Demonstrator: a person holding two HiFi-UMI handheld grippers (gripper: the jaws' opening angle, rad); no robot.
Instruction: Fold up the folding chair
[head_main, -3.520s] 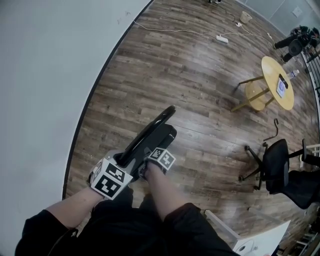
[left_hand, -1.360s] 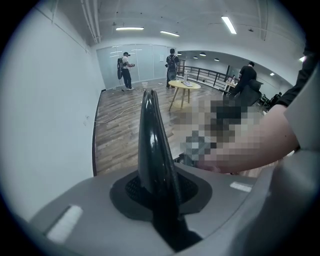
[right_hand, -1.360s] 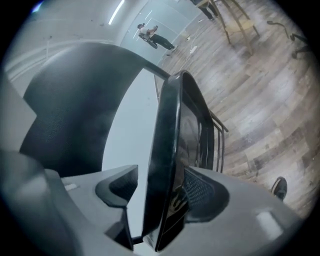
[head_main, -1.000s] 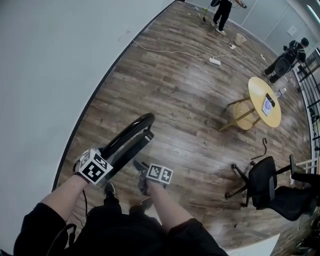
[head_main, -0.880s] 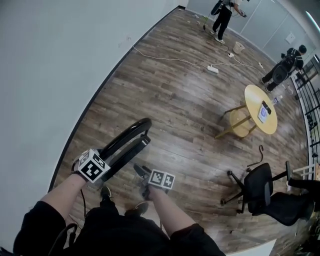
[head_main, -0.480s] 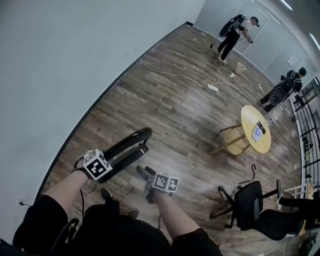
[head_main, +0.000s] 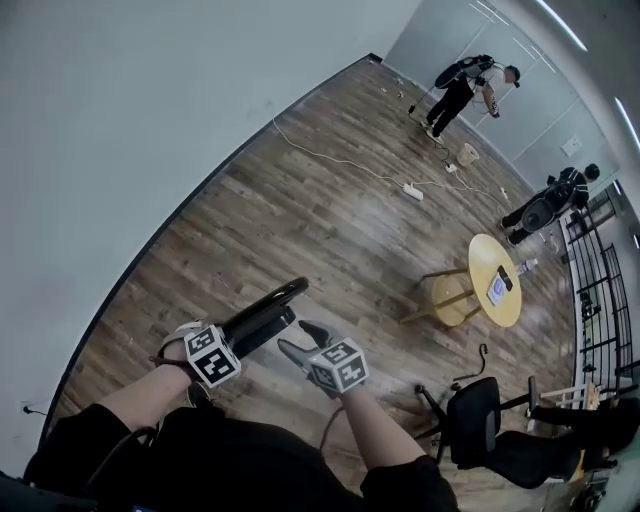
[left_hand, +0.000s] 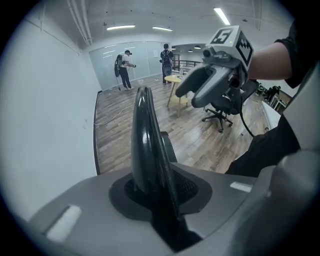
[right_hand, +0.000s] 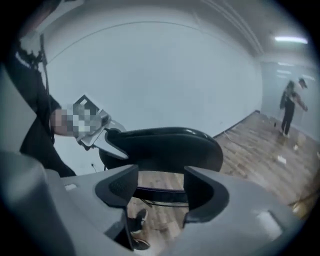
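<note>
Glossy black tubing bent into a rounded loop is what the head view gives me of the folding chair (head_main: 262, 312). It looks collapsed flat, seat against back, above the wood-plank floor (head_main: 330, 215). My left gripper (head_main: 228, 340) grips the near end of the chair. My right gripper (head_main: 300, 338) hangs just beside the chair, clear of it.

In the left gripper view, the left gripper (left_hand: 160, 192) is clenched on the folding chair (left_hand: 145, 140), whose smooth, shiny tube rises out of the dark ribbed pads. The right gripper (left_hand: 192, 95) shows beyond the chair with its jaws spread.

In the right gripper view, the matte grey jaws of the right gripper (right_hand: 160, 185) stand released with nothing between them. The chair's broad black curve (right_hand: 170, 142) lies just past the tips.

I judge the folding itself about done. Next I'd want a second hold on the chair's frame, since slick tubing may swivel in a single grip.
</note>
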